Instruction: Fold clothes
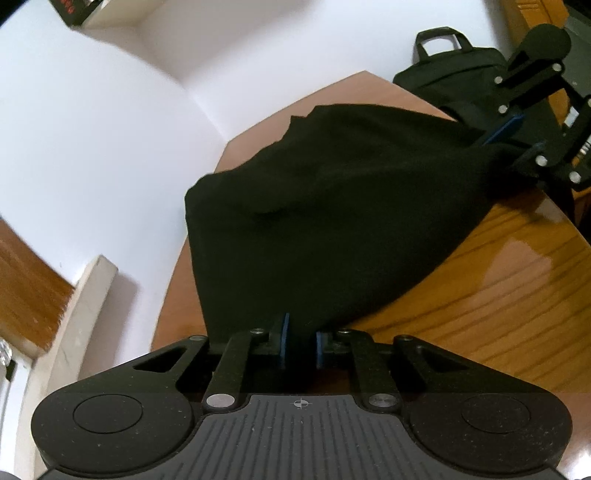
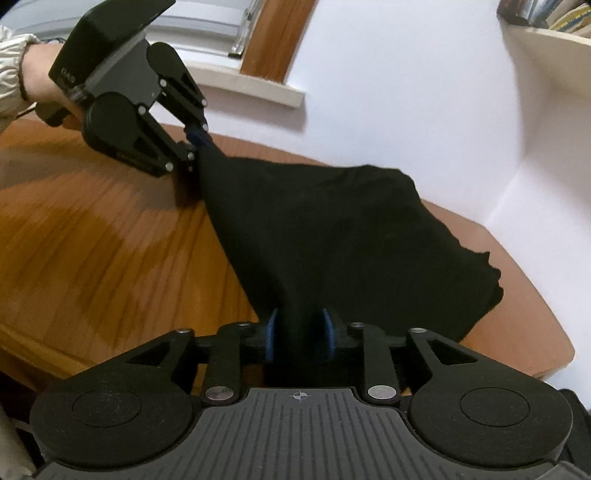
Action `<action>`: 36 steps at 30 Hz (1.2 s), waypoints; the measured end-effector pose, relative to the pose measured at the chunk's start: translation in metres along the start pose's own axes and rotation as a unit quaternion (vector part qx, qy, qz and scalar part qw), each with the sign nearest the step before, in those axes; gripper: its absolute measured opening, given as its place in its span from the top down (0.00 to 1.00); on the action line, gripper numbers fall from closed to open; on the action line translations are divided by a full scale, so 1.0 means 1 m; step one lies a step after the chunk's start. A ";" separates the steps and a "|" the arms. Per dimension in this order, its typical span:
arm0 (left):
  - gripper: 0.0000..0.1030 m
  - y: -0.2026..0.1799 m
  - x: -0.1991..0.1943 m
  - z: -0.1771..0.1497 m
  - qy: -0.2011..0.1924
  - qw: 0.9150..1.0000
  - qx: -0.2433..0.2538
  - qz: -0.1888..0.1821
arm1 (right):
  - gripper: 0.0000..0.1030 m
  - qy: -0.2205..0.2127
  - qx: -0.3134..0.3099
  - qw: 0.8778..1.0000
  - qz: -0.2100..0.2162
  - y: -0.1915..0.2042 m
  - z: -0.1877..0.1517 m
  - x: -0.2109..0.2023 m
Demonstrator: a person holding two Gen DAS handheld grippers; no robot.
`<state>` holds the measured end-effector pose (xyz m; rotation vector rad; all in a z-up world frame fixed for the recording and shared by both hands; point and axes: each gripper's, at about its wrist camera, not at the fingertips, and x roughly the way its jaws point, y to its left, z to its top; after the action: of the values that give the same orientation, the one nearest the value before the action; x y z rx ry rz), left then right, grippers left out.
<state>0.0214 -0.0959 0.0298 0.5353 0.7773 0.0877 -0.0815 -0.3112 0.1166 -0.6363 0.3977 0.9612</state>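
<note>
A black garment [image 1: 332, 206] lies bunched on the wooden table [image 1: 498, 288], stretched between my two grippers. My left gripper [image 1: 301, 343] is shut on one corner of it, the blue pads [image 1: 283, 339] pinching the cloth. From the right wrist view, the left gripper [image 2: 195, 142] holds that corner just above the table, a hand behind it. My right gripper [image 2: 300, 334] stands open; the garment [image 2: 332, 240] runs between its blue pads [image 2: 271, 338], which sit apart. In the left wrist view the right gripper [image 1: 511, 142] shows its fingers spread around the far corner.
A black laptop bag [image 1: 450, 74] sits at the table's far end behind the right gripper. White walls surround the table's rounded edge [image 2: 535, 332]. A window sill [image 2: 258, 88] lies beyond the left gripper, and a shelf [image 2: 546, 26] hangs high on the right.
</note>
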 end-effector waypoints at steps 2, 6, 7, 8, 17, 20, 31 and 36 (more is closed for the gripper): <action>0.86 0.004 0.003 0.000 -0.003 1.000 -0.006 0.000 | 0.64 0.008 -0.008 1.000 0.000 0.002 -0.002 0.001; 0.88 0.005 0.008 0.001 0.000 1.000 -0.010 0.000 | 0.61 0.015 -0.027 1.000 -0.004 0.004 -0.004 0.001; 0.90 0.005 0.009 0.001 -0.001 1.000 -0.008 0.001 | 0.62 0.016 -0.031 0.999 -0.005 0.004 -0.004 0.001; 0.91 0.003 0.009 0.002 -0.003 1.000 -0.005 0.005 | 0.64 0.017 -0.033 0.999 -0.005 0.003 -0.005 0.001; 0.93 0.023 -0.053 0.063 -0.061 0.995 0.023 0.082 | 0.91 -0.063 -0.023 0.995 -0.079 -0.050 0.050 -0.059; 0.93 0.044 -0.094 0.108 -0.089 0.989 0.043 0.113 | 0.91 -0.107 -0.017 0.988 -0.110 -0.085 0.091 -0.100; 0.93 0.135 -0.172 0.251 -0.139 0.978 0.038 0.154 | 0.91 -0.214 -0.009 0.965 -0.152 -0.199 0.194 -0.179; 0.91 0.164 -0.079 0.266 -0.088 0.989 0.016 0.121 | 0.90 -0.174 0.012 0.978 -0.117 -0.254 0.191 -0.100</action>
<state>0.1677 -0.0891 0.3173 0.6577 0.5395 0.2497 0.0893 -0.3535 0.3997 -0.4678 0.0206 0.8199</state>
